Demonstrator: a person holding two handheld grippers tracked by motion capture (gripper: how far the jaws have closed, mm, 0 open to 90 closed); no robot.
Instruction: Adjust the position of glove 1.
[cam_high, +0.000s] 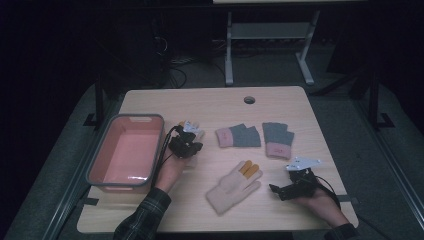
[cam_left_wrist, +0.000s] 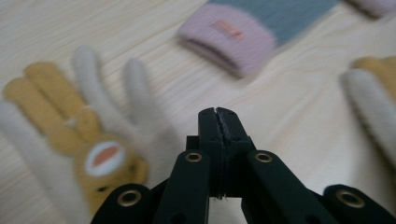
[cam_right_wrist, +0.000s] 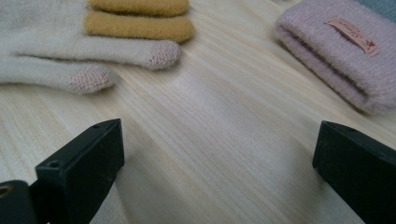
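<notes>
My left gripper (cam_high: 192, 143) hovers just right of the bin, its jaws shut with nothing between them (cam_left_wrist: 218, 115). Beneath and beside it lies a cream glove with orange fingers and a bear face (cam_left_wrist: 95, 161), partly hidden under the gripper in the high view (cam_high: 194, 128). A matching cream glove (cam_high: 234, 186) lies at the front middle. Two grey fingerless gloves with pink cuffs lie further back, one (cam_high: 238, 136) next to the other (cam_high: 278, 139). My right gripper (cam_high: 276, 191) rests at the front right, open wide (cam_right_wrist: 217, 140), aimed at the bare wood between the cream glove's fingertips (cam_right_wrist: 93, 56) and a pink cuff (cam_right_wrist: 336, 51).
A pink bin with a grey rim (cam_high: 125, 178) stands at the table's left side. A round cable hole (cam_high: 249, 99) sits near the far edge. A person's sleeve (cam_high: 142, 217) enters from the bottom. A desk frame (cam_high: 270, 45) stands on the dark floor beyond the table.
</notes>
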